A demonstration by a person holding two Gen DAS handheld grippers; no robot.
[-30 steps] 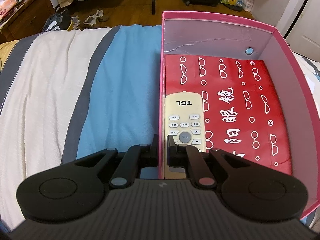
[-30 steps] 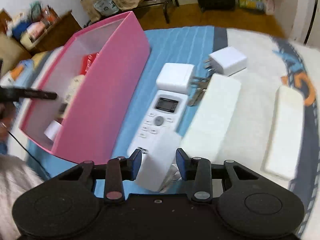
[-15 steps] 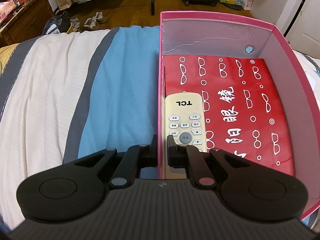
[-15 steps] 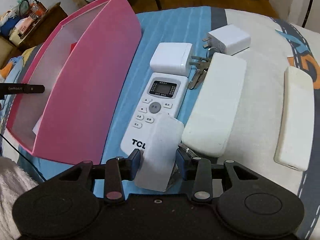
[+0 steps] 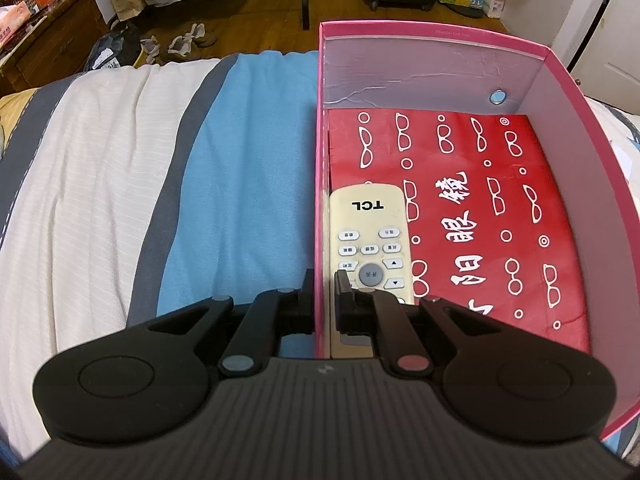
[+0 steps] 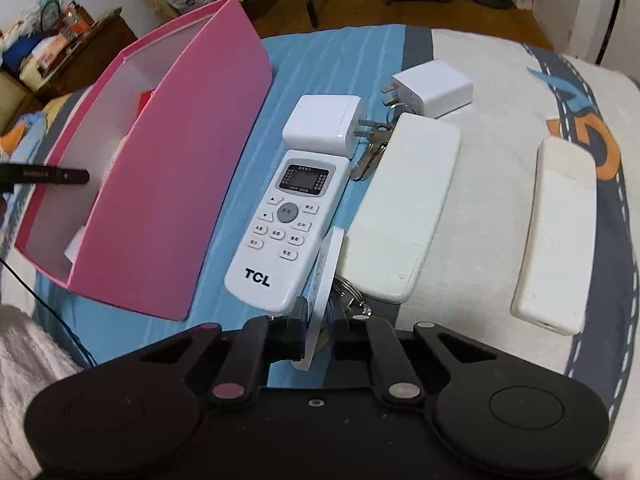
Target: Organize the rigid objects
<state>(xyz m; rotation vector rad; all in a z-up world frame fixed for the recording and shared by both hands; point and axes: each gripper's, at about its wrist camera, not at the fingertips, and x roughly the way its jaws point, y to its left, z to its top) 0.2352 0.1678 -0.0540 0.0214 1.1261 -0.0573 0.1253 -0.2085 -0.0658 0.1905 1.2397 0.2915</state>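
One item is sitting in the pink box [image 5: 576, 184] so far: a cream TCL remote [image 5: 370, 240] is lying face up on the red glasses-print paper [image 5: 480, 200], tight against the box's left wall. Everything else is waiting out on the striped bedspread [image 6: 500, 92]. In the right wrist view that means a white TCL remote [image 6: 284, 232] just beside the box, two white plug adapters [image 6: 324, 124] at and beyond its far end, a bunch of keys [image 6: 370, 152] between them, and two long white cases [image 6: 404, 208] to the right, the further one [image 6: 560, 236] well apart. By my reckoning the job is barely started, with the bulk of the sorting left to do.

Now the fingers. The left gripper [image 5: 323, 292] is straddling the box's left wall, one finger outside and one inside above the cream remote's near end. The jaws are narrow and appear to be pinching that wall, steadying the box; whether the inner finger is touching the remote I cannot tell.

The right gripper [image 6: 318, 320] is closing tight on a thin white card-like piece [image 6: 326, 276], holding it on edge between the white remote and the nearer case. Something metallic, perhaps a ring, is showing just behind it, but it is too hidden to name.
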